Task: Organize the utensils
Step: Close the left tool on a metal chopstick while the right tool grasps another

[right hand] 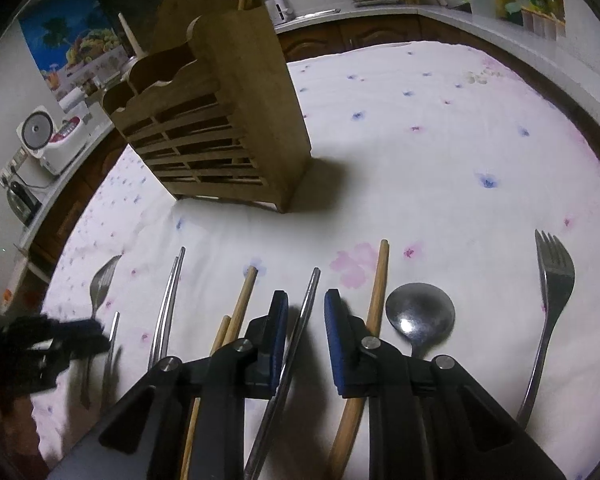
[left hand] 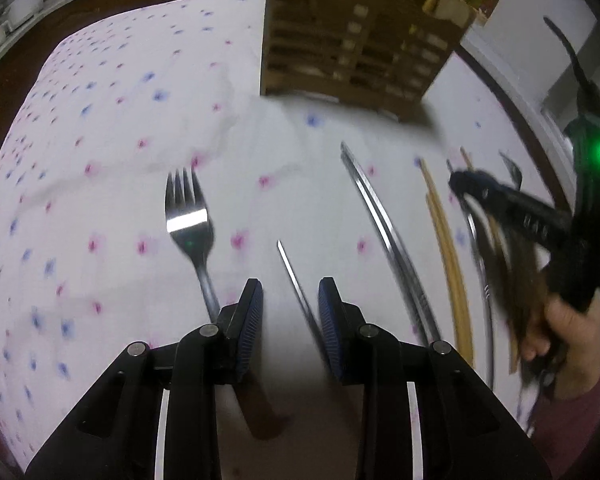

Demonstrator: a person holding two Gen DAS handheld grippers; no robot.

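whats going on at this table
A person holds a gripper in each hand over cutlery laid out in a row on a flowered tablecloth. The right gripper has a metal chopstick between its fingers, though I cannot tell if it is clamped. The left gripper hangs over another metal chopstick beside a fork. The wooden cutlery holder stands behind them, holding one wooden stick.
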